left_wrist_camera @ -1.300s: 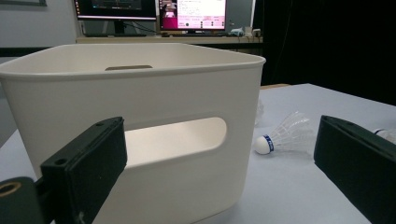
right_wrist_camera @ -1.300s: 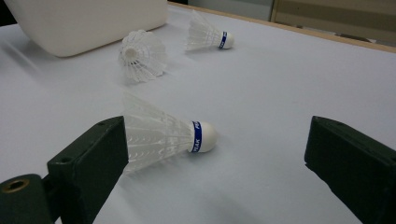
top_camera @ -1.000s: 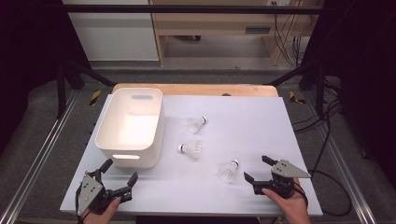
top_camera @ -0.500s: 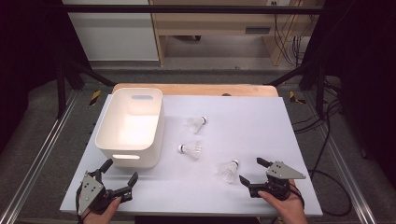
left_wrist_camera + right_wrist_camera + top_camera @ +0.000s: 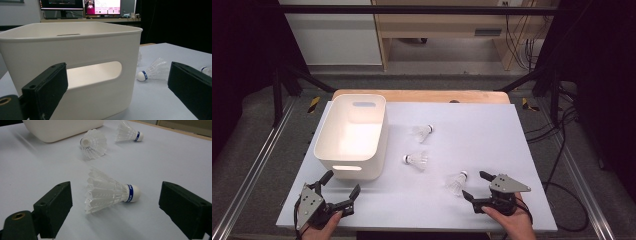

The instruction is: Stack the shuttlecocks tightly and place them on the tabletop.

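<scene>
In the high view a white table [image 5: 492, 130] carries a white bin [image 5: 352, 135] on its left half and three shuttlecocks lying on their sides to the bin's right: the far shuttlecock [image 5: 424, 132], the middle shuttlecock [image 5: 416, 160] just beside the bin's near corner, and the near shuttlecock [image 5: 456, 182] toward the table's front edge. The left gripper [image 5: 341, 190], held in a hand [image 5: 319, 231] at the front left corner, sits near the bin's front wall with its jaws spread apart and empty. The right gripper [image 5: 475, 185], held in the other hand [image 5: 512, 222], sits just beside the near shuttlecock, jaws wide apart and pointing at it, not touching it. In the left gripper view the two black jaws stand far apart with nothing between them; the bin [image 5: 75, 62] and its handle slot fill the space ahead, and the middle shuttlecock [image 5: 152, 71] lies on the table beside the bin's corner. In the right gripper view the jaws are spread wide on either side of the near shuttlecock [image 5: 110, 191], which lies with its cork to the right, clear of both pads; the middle shuttlecock [image 5: 93, 143] and the far shuttlecock [image 5: 128, 132] lie beyond it, near the bin [image 5: 62, 127].
</scene>
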Motion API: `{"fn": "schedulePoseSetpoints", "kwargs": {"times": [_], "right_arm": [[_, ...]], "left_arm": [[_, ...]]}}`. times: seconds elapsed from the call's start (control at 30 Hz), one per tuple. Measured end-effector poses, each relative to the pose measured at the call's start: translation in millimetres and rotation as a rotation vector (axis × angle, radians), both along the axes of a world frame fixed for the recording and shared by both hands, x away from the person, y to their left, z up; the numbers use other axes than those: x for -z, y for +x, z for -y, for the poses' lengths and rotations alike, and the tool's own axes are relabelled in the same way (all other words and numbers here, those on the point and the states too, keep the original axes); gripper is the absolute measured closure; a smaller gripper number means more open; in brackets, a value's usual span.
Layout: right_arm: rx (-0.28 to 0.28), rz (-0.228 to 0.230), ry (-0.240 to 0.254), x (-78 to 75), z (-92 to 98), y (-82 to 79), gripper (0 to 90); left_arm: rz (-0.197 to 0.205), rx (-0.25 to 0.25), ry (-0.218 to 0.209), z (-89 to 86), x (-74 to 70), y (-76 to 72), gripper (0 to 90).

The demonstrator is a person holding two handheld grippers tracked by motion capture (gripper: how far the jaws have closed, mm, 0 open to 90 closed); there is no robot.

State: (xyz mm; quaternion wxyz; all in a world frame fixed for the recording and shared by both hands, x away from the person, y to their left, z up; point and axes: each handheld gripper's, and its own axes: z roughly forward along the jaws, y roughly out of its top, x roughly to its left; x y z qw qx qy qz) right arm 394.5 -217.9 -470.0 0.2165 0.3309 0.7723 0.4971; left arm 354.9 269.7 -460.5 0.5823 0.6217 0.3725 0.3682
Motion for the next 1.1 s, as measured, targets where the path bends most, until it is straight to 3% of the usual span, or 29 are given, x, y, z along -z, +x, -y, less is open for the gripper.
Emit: {"fn": "schedulePoseSetpoints", "kwargs": {"times": [0.53, 1.1], "right_arm": [[-0.025, -0.020, -0.052, 0.4, -18.3, -1.7, 21.8], [-0.089, 0.037, -0.069, -5.4, -25.5, -6.6, 60.1]], "left_arm": [[-0.005, -0.003, 0.006, -0.4, 0.6, 0.4, 3.0], [-0.009, -0.001, 0.008, 1.0, 1.3, 1.0, 3.3]]}}
